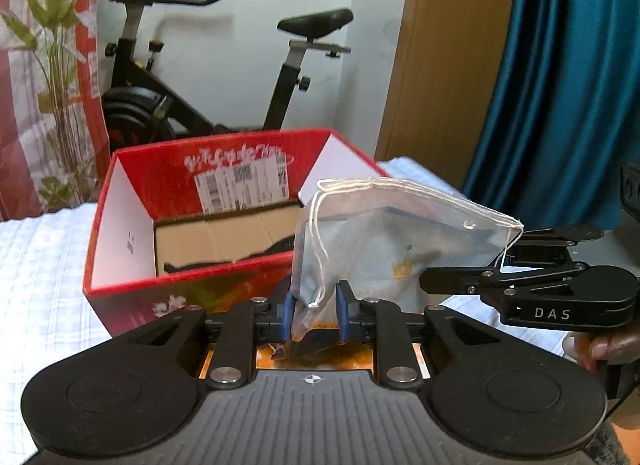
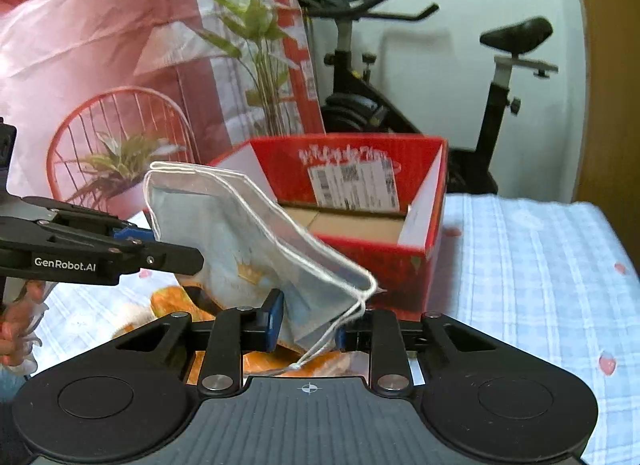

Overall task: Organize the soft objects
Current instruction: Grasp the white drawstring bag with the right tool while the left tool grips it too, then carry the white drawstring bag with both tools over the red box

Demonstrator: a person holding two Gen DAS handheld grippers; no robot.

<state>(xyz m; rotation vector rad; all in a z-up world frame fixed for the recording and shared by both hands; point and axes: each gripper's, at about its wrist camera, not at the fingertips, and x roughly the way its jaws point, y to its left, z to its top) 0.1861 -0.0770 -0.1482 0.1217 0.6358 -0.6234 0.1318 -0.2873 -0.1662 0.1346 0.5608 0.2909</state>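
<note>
While both claws grip the pale blue cloth (image 1: 384, 241), it hangs stretched above the bed (image 1: 44, 249), the red box (image 1: 132, 201) at eleven o'clock. The left claw (image 1: 316, 311) is clenched on one lower corner; the right claw (image 2: 306, 325) pinches the opposite corner, cords trailing. Risk: both holds sit near the edge, so uneven pulling could slip a corner free short of the box.

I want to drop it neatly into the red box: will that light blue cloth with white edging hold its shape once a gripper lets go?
Probably not. The cloth sags between the left gripper and right gripper, so it looks floppy and light. Its loose string may snag.
</note>
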